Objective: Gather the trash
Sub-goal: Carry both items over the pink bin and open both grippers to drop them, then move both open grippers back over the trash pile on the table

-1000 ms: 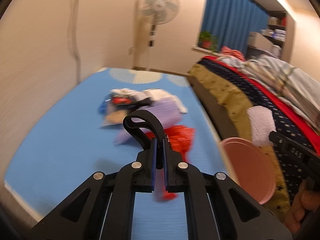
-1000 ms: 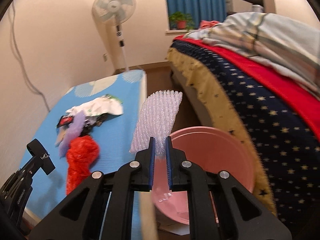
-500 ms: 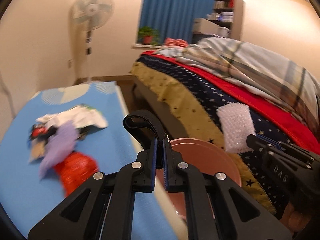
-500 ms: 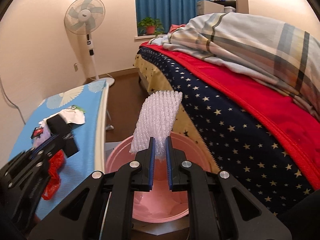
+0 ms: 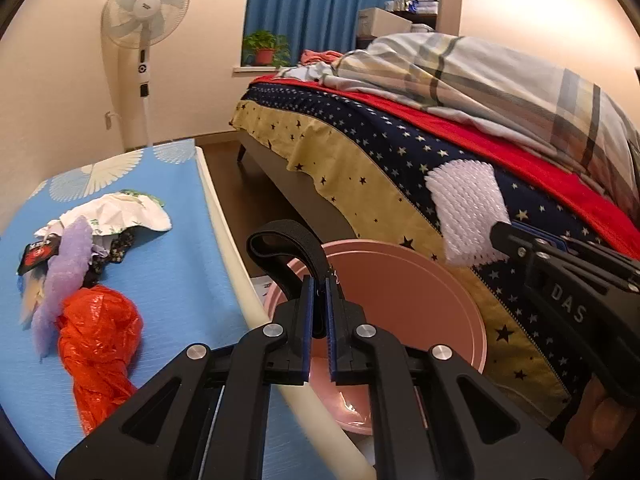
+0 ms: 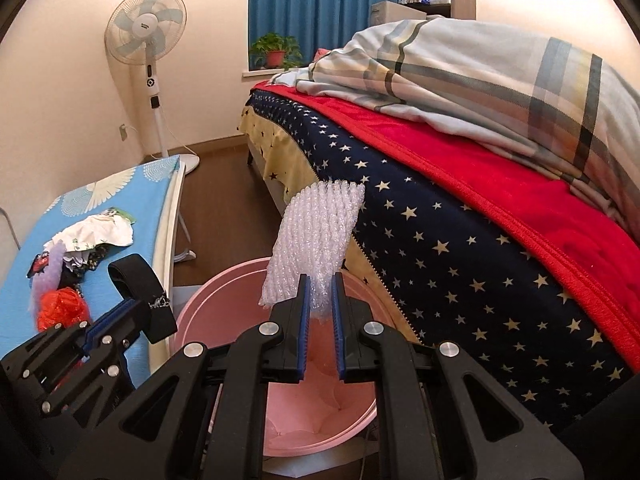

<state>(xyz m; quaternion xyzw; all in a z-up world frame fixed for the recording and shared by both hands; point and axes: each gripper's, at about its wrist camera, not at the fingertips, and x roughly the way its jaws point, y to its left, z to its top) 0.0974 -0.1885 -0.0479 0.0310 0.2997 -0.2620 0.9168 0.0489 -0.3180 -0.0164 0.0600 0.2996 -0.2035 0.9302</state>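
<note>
**Black grippers, blue pads**

Both the left gripper and right gripper are matte black plastic, with triangular cut-outs, round silver screws and ribbed blue pads. White "DAS" lettering marks the right gripper's side, at 3 o'clock from the left.

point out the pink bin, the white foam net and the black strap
pink bin [image 6: 208, 296]: right wrist view, far-left rim
white foam net [image 6: 320, 232]: right wrist view, middle of the net
black strap [image 5: 280, 240]: left wrist view, top of the loop
</note>
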